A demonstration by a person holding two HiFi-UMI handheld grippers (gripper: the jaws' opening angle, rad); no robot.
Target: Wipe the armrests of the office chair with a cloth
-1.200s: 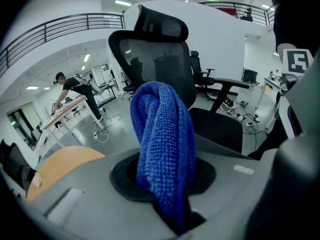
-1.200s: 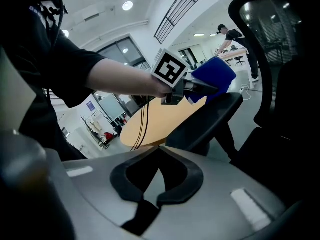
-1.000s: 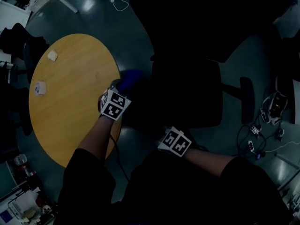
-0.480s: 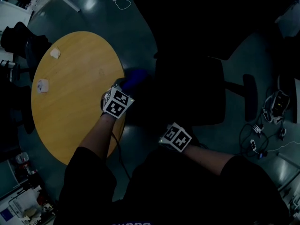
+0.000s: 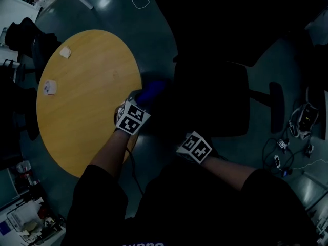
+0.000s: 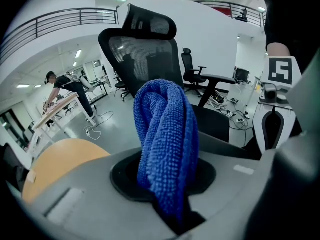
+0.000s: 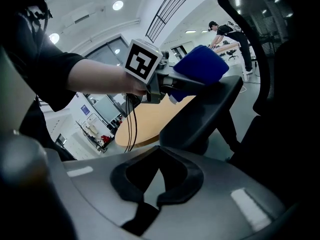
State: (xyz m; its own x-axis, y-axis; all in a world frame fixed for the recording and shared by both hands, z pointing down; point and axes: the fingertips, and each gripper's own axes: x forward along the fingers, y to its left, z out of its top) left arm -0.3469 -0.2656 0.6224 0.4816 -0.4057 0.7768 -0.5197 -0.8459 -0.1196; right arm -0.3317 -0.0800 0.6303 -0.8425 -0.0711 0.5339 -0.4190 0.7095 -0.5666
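Left claw is clamped down on a bunched-up blue cloth, and from the right gripper view the wad sits right on top of the near armrest of the office chair, just beside the round wooden desk. Right claw is pressed together with nothing in it, hanging low by the front of the seat. If I were doing this wipe, I'd press the cloth flat so more than the tip of the wad touches the pad, then drag along the full length, edges included. That free claw could probably brace the chair so it doesn't swivel. The other armrest is well over on the far side, so that one likely comes afterwards.
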